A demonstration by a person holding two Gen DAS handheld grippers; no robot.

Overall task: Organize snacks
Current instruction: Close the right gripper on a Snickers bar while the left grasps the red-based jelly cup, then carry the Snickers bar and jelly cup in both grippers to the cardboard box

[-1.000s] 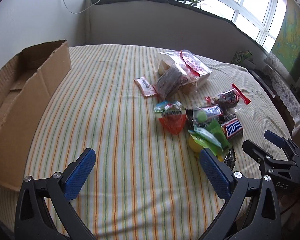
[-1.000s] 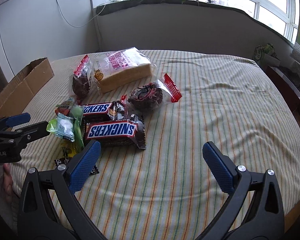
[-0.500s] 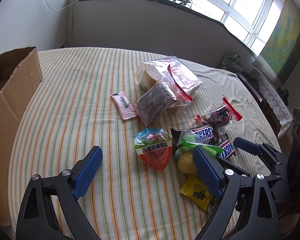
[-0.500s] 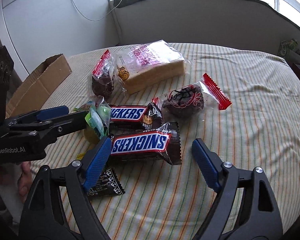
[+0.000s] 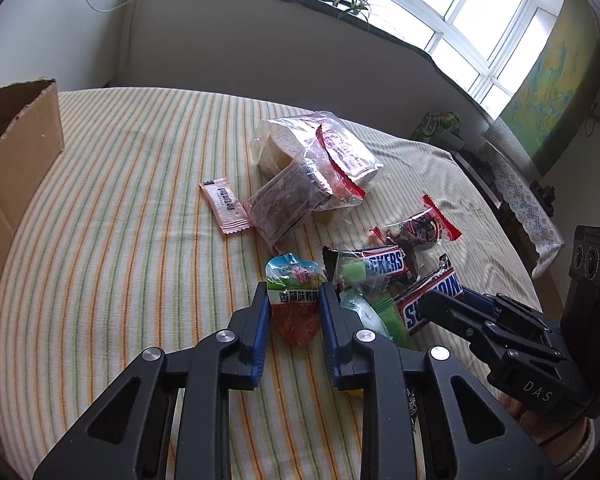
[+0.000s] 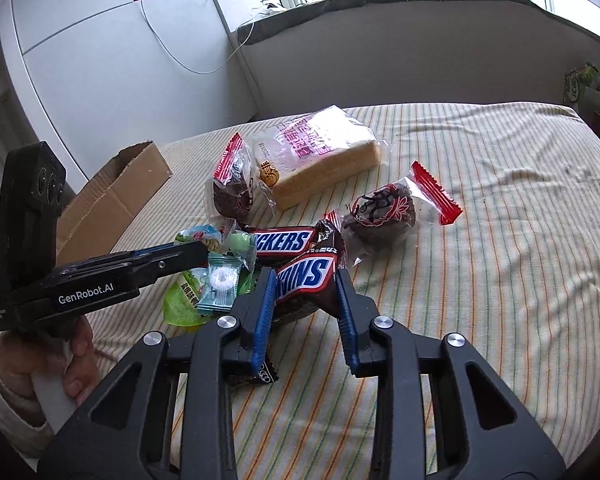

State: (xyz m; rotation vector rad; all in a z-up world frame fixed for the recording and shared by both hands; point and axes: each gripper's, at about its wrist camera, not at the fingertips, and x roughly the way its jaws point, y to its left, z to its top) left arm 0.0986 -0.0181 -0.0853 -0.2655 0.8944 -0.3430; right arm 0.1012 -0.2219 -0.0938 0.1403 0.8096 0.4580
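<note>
You are closing the left gripper (image 5: pixel 293 304) on the red-and-green snack pouch (image 5: pixel 296 300), its blue pads pressing the pouch's two sides, while the right gripper (image 6: pixel 305 280) is pinching the nearer Snickers bar (image 6: pixel 306 276) across its width. Both grasps are taken at the near edge of the snack pile, probably because those items are lying outermost and can be lifted without disturbing the rest. The cardboard box (image 5: pixel 8 168) is standing open well to the left of the pile, a likely destination for sorted items. The striped cloth (image 5: pixel 120 240) is carrying everything.

Counted around the held Snickers bar: a second Snickers bar (image 6: pixel 286 240) is lying just behind it, making two; two red-ended clear bags of dark cake, one (image 6: pixel 384 212) behind-right and one (image 6: pixel 230 192) behind-left; one bagged bread loaf (image 6: pixel 320 160) farther back; one pink sachet (image 5: pixel 225 206) toward the box; several small green and blue sweets (image 6: pixel 220 284) just to the left, too overlapped for you to count.
</note>
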